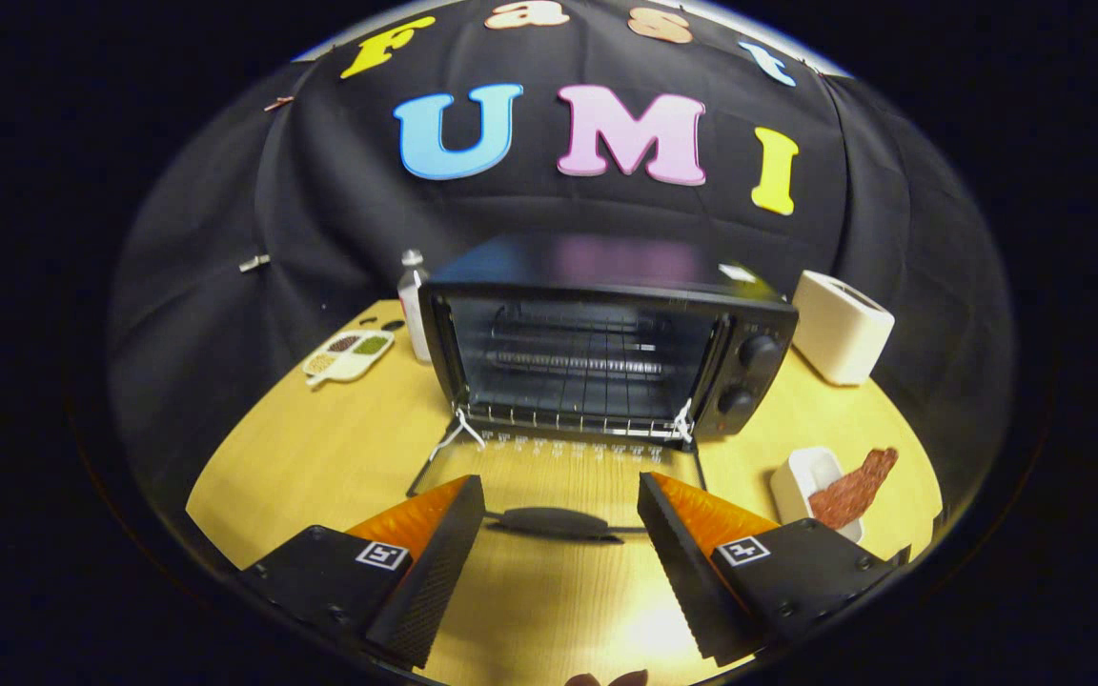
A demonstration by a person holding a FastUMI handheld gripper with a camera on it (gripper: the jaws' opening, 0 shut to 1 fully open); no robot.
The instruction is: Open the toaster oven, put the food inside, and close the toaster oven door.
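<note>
A black toaster oven (606,333) stands on the wooden table beyond my fingers. Its glass door (559,472) is swung fully down and lies flat on the table. The door handle (554,521) sits just ahead of my gripper (559,553), in the gap between the two fingers. The gripper is open and holds nothing. Inside the oven a wire rack (578,367) shows. To the right of the right finger, a reddish-brown strip of food (856,488) lies across a small white dish (806,481).
A white toaster (842,327) stands right of the oven. Behind the oven's left side is a small white bottle (412,305). Further left lies a white divided dish with spices (349,354). The wooden table (320,448) ends at the black cloth wall.
</note>
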